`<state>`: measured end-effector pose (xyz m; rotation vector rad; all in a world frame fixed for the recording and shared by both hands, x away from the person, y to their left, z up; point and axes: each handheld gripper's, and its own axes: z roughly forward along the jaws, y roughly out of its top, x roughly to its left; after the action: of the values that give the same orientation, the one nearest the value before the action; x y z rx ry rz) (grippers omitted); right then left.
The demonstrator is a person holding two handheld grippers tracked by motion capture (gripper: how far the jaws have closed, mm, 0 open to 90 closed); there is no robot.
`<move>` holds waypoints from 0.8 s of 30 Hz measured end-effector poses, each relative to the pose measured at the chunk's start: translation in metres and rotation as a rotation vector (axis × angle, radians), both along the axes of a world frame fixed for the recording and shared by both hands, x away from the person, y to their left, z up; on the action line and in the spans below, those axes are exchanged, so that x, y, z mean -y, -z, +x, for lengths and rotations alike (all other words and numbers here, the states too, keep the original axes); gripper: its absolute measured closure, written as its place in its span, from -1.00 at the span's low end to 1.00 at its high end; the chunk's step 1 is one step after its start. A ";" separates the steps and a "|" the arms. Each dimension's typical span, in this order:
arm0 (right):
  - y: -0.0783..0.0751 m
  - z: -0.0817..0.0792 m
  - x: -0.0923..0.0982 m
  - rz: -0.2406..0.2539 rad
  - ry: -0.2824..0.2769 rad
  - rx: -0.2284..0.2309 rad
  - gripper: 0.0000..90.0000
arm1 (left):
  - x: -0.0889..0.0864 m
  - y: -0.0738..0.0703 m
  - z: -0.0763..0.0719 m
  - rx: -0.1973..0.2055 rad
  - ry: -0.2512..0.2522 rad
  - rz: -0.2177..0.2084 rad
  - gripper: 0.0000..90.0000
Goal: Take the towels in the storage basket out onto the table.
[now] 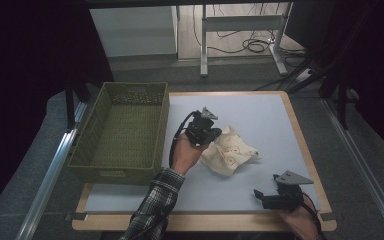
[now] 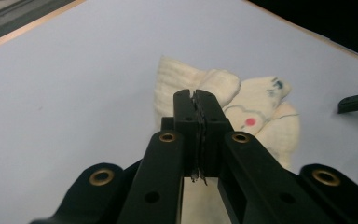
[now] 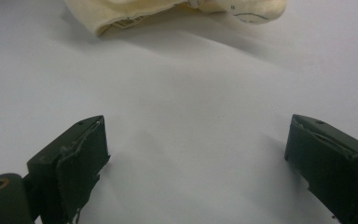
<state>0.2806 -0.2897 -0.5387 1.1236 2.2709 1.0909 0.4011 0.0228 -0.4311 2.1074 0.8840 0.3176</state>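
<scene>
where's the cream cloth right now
In the high view the cream cloth lies crumpled mid-mat, right of the green basket, at the left gripper.

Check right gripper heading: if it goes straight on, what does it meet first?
Bare table mat, then probably the cream cloth lying ahead of the open right gripper; nothing stands between them, though depth is hard to judge.
</scene>
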 end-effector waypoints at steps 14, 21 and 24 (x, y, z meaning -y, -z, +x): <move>-0.024 0.071 0.007 0.106 0.067 -0.037 -0.22 | -0.031 0.009 0.005 -0.020 -0.084 0.027 0.97; -0.023 0.111 -0.007 0.163 0.014 -0.077 0.67 | -0.034 0.014 0.006 -0.027 -0.091 0.023 0.97; -0.026 0.112 -0.007 0.163 0.002 -0.078 0.94 | -0.037 0.014 0.004 -0.023 -0.091 0.030 0.97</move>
<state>0.3923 -0.2827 -0.5127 1.2513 2.2728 1.2714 0.4056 0.0602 -0.4448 2.1061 0.9964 0.3566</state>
